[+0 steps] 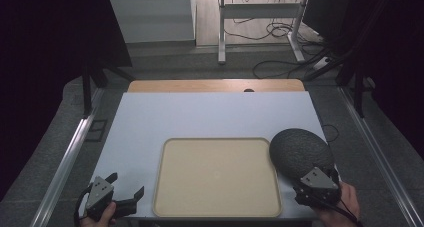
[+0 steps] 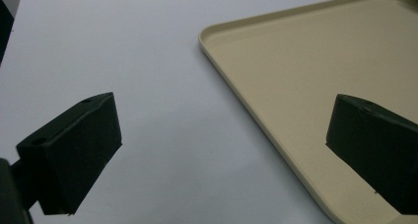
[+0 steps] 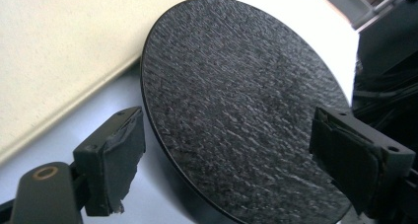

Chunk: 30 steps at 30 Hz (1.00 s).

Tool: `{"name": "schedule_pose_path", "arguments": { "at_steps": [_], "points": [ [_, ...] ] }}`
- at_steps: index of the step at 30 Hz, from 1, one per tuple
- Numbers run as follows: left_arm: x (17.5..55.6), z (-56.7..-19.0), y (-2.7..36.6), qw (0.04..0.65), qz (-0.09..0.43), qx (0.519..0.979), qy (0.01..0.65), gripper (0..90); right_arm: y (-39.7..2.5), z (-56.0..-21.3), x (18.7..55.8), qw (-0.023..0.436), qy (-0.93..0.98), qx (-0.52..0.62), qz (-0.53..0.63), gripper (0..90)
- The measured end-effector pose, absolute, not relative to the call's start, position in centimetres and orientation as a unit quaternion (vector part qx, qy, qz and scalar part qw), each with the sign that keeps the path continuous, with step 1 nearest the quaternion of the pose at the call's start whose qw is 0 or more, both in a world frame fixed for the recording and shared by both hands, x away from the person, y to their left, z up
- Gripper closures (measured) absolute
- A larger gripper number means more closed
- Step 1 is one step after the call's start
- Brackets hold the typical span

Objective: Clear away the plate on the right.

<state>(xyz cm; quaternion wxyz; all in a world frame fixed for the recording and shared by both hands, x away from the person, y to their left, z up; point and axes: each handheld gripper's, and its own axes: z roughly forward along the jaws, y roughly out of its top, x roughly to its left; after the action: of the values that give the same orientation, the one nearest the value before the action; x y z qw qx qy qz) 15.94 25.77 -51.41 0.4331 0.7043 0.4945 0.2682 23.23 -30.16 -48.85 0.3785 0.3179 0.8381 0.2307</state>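
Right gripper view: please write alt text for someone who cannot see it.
A round dark textured plate lies on the white table, past the right gripper, whose black jaws stand open and wide apart. A beige tray sits beside the plate at upper left.

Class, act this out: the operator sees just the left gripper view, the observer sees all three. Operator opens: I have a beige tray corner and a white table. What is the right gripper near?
Observer: A dark, round, rough-textured plate, lying just right of the beige plastic tray.
Operator: Is the right gripper holding it?
Observer: No. The right gripper is open, its jaws spread either side of the plate's near edge.
Operator: Anything on the tray's far half?
Observer: Nothing. The high view shows its whole surface bare.
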Motion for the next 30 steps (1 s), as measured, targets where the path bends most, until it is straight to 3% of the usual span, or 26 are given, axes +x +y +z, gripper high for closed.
{"name": "schedule_pose_path", "arguments": {
  "at_steps": [16, 30],
  "points": [
    [16.0, -51.4, 25.8, 0.433, 0.268, 0.705, 0.493, 0.0, -29.2, -49.5, 22.7, 0.427, 0.858, 0.242, 0.152, 28.0],
    [16.0, -51.4, 25.7, 0.431, 0.267, 0.709, 0.491, 0.2, -28.1, -50.1, 22.0, 0.430, 0.875, 0.196, 0.109, 38.6]
  ]
}}
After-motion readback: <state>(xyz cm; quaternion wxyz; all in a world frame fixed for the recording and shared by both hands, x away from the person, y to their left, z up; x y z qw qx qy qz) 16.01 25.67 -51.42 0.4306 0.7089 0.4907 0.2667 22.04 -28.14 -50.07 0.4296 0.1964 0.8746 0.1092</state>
